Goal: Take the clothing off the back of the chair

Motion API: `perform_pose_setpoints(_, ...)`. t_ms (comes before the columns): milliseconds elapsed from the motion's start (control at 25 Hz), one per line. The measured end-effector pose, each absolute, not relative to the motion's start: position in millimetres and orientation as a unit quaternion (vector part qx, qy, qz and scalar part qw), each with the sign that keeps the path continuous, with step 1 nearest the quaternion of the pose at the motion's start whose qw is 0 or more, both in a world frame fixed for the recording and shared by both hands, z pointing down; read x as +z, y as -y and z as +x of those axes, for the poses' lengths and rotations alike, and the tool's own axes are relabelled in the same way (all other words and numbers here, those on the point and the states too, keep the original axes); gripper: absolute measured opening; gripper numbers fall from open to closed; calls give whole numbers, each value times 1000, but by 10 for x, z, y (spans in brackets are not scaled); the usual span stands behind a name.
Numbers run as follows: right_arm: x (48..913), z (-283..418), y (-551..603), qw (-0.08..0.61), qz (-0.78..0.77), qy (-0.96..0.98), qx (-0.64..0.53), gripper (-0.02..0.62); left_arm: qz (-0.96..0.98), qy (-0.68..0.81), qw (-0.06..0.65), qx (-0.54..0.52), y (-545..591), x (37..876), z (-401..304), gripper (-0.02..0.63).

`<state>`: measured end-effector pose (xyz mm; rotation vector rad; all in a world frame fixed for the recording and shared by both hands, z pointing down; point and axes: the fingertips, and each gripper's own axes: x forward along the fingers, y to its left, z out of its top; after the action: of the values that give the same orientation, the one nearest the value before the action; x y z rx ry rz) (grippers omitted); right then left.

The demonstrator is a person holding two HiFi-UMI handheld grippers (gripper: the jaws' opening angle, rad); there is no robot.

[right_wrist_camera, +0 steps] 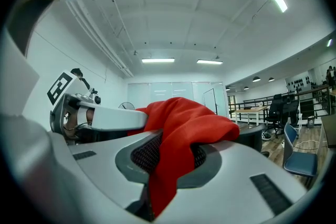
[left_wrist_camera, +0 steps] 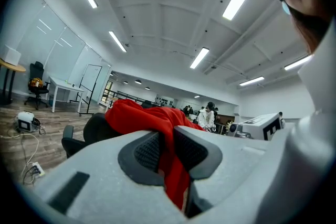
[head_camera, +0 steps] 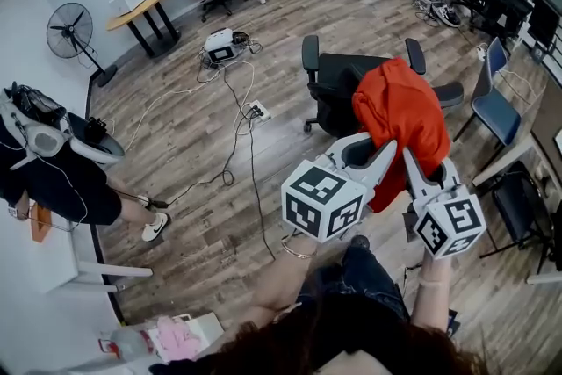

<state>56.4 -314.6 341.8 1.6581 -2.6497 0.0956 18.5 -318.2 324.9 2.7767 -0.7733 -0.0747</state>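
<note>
A red garment (head_camera: 399,123) hangs bunched in front of the black office chair (head_camera: 338,83), its far part still over the chair's back. My left gripper (head_camera: 379,155) is shut on the garment's left side; in the left gripper view the red cloth (left_wrist_camera: 173,165) is pinched between the ribbed pads (left_wrist_camera: 147,152). My right gripper (head_camera: 411,161) is shut on the right side, and the cloth (right_wrist_camera: 178,139) drapes over and between its jaws in the right gripper view. Both grippers point level, side by side. The chair's back (left_wrist_camera: 94,131) shows dark behind the cloth.
Cables and a power strip (head_camera: 255,111) lie on the wooden floor left of the chair. A blue chair (head_camera: 493,105) stands to the right. A person (head_camera: 53,176) sits at the left edge near a fan (head_camera: 70,31). Tables (head_camera: 140,3) line the far wall.
</note>
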Motion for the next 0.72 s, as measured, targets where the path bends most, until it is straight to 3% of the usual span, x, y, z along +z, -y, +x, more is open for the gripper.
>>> perform_pose_setpoints(720, 3132, 482, 2581, -6, 490, 872, 2, 63, 948, 296, 109, -41, 2601, 2973, 92, 63)
